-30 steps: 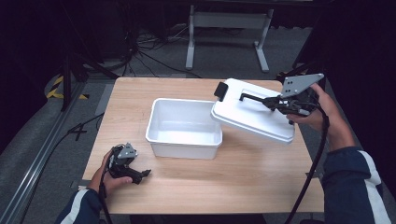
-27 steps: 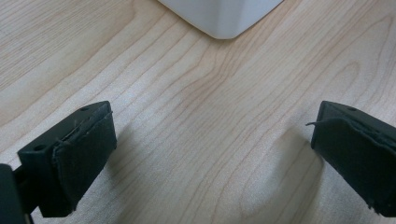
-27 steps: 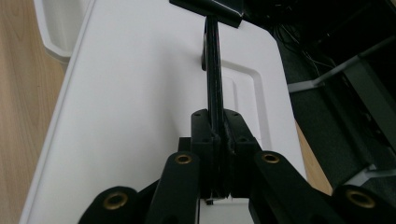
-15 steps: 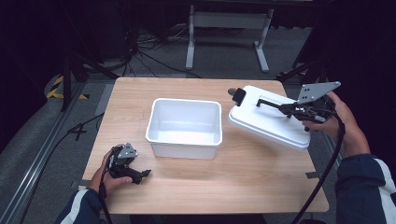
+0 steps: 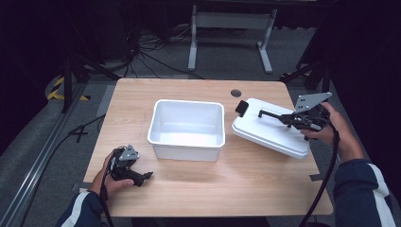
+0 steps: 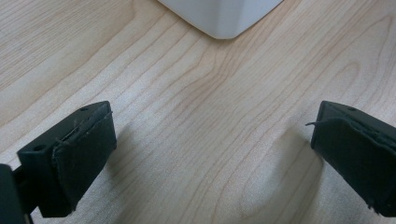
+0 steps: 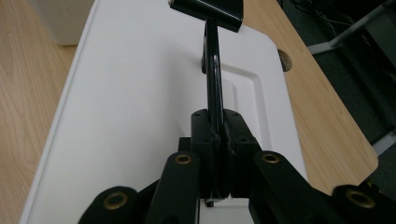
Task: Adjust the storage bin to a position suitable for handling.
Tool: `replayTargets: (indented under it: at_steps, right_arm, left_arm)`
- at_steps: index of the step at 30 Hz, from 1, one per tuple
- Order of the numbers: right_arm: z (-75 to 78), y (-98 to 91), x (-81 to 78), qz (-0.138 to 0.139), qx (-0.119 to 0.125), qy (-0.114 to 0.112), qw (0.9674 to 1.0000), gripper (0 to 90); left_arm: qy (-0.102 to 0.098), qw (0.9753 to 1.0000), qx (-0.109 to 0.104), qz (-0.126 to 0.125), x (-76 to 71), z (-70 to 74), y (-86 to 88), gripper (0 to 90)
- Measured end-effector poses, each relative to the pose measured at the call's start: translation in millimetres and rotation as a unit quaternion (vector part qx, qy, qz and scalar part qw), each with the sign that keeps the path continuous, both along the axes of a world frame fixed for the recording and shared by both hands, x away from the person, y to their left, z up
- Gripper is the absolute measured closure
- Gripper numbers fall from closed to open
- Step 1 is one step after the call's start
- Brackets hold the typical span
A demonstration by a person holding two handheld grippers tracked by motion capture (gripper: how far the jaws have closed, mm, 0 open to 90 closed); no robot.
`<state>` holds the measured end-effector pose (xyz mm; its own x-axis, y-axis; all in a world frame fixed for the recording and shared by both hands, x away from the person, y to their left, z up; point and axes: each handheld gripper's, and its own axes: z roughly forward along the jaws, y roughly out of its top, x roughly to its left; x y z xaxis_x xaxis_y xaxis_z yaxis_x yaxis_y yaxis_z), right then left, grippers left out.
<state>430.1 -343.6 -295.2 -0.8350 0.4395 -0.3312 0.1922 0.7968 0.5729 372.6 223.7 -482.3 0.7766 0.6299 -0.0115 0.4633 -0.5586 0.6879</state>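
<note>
Wooden table (image 5: 198, 189) bears the white bin (image 5: 187, 128) mid-frame; the right gripper (image 7: 215, 133) view reveals jaws clamped on the lid (image 7: 140, 107)'s black handle (image 7: 212, 70), while the left gripper (image 6: 210, 154) gapes empty.

A lab or studio space is seen here: a lone wooden table (image 5: 198, 198) is set on grey carpet, black cables (image 5: 142, 56) are strewn behind it, a metal stand's legs (image 5: 229, 45) and hazard-striped tape (image 5: 56, 87) are glimpsed in darkness.
</note>
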Motion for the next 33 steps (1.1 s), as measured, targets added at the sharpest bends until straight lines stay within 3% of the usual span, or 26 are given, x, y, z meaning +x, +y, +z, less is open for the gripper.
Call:
replayTargets:
  at_steps: [9,11,14,19,25,28,33]
  right_arm:
    - [-32.9,9.2,19.7,-0.006,-0.002,0.029,0.9996,84.9]
    - [-48.6,14.0,28.9,-0.014,-0.009,0.043,0.9990,84.9]
    - [-58.6,18.0,33.9,-0.014,-0.020,0.051,0.9984,84.9]
    - [-77.2,23.2,44.7,-0.017,-0.014,0.065,0.9976,84.9]
    - [-88.5,22.8,50.5,-0.026,-0.017,0.081,0.9963,84.8]
    - [-93.0,22.4,51.8,-0.029,-0.030,0.081,0.9959,84.8]
    - [-95.2,20.0,52.6,-0.037,-0.029,0.081,0.9956,84.8]
  left_arm:
    - [0.000,1.0000,0.000,-0.001,0.1,0.0,0.1,0.5]
    - [0.000,1.0000,0.000,-0.002,0.1,0.0,0.1,0.5]
    - [0.001,1.0000,-0.001,-0.002,0.0,0.0,0.1,0.5]
    - [0.000,1.0000,0.000,-0.002,0.2,0.0,0.2,0.5]
    - [-0.001,1.0000,-0.001,-0.002,0.2,-0.2,0.2,0.5]
    - [0.000,1.0000,-0.001,-0.001,0.1,-0.2,0.2,0.5]
    - [0.000,1.0000,-0.001,-0.001,0.1,-0.2,0.2,0.5]
